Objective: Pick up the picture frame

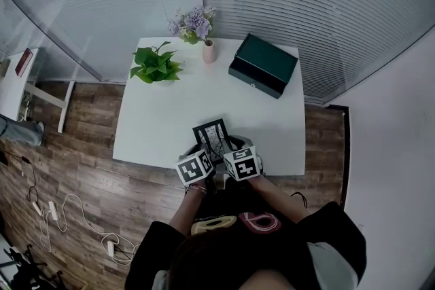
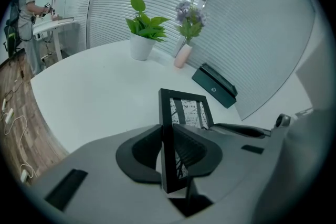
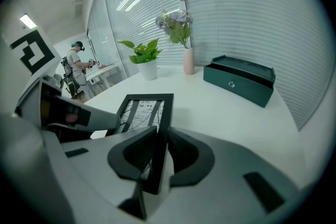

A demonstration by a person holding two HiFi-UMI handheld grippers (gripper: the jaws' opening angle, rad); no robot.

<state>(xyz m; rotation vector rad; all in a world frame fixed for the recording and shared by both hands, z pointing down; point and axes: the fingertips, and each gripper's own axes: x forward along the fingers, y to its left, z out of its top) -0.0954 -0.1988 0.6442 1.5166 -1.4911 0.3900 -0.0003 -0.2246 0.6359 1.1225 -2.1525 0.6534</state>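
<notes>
The picture frame [image 1: 212,139] runs lengthwise away, tilted.

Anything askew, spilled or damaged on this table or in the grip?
Nothing stands out. The picture frame is clamped by its side edges in the left tongs and right tongs, with no visible damage. The potted plant, flower vase and dark green box sit upright; nothing spilled.

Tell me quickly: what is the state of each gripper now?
Left gripper: closed on the left edge of the black rectangular picture frame.
Right gripper: closed on the right edge of the same frame.
</notes>
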